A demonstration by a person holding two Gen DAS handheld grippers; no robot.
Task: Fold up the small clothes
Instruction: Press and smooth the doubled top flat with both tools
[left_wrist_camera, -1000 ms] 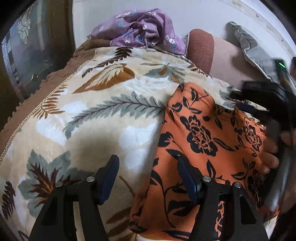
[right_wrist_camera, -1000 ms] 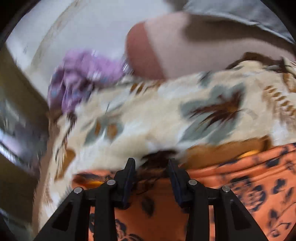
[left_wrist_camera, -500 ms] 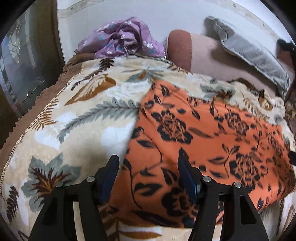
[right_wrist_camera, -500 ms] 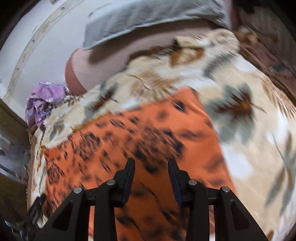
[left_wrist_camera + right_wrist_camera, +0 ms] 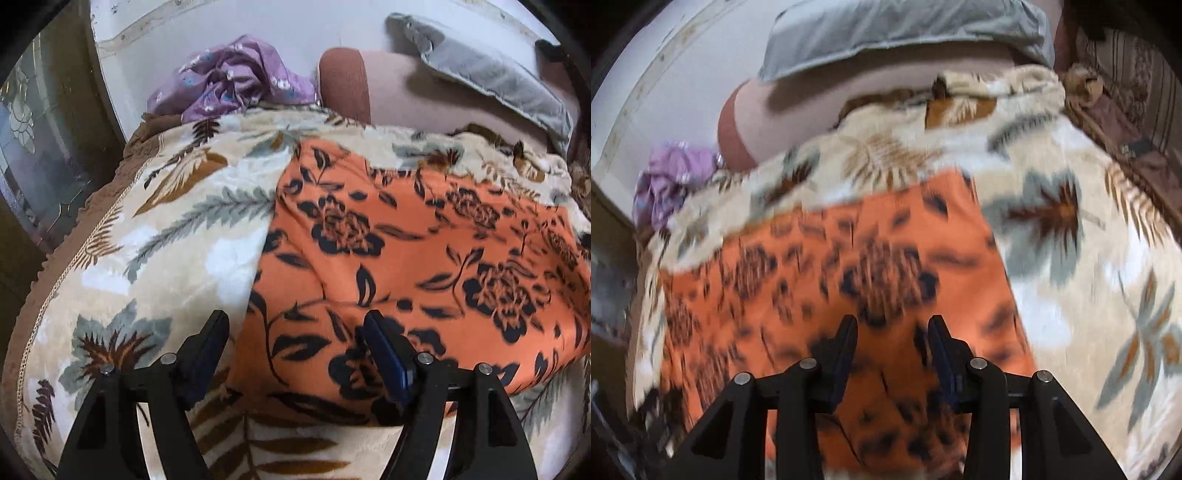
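Left wrist view: the orange floral garment (image 5: 424,266) lay spread flat on the leaf-print blanket (image 5: 177,236), its left edge running down the middle of the blanket and its near edge just short of the blanket's near side. My left gripper (image 5: 295,347) hung above the garment's near-left corner, jaws spread wide and opening further; cloth showed in the gap, but neither pad pressed on it, so I held nothing. One finger (image 5: 208,345) sat over bare blanket just outside the garment's left edge, the other over the orange cloth. A crumpled purple garment (image 5: 236,83) waited at the blanket's far-left corner, well apart, beside a brown cushion (image 5: 345,86) and a grey pillow (image 5: 491,74). I judged the step in hand to be the laying-out, just finished, with the first fold not yet begun. Right wrist view (motion-blurred): my right gripper (image 5: 893,345) stood over the garment's near edge, toward its right side, jaws moderately parted and opening slightly, nothing pinched. The garment's right edge ran just to the right of the fingers (image 5: 846,347), with bare blanket beyond. Next move, as I judged it: bring both grippers down onto the near corners, pinch one layer only, and carry that edge over toward the far edge. Risk noted: catching blanket pile along with the cloth.
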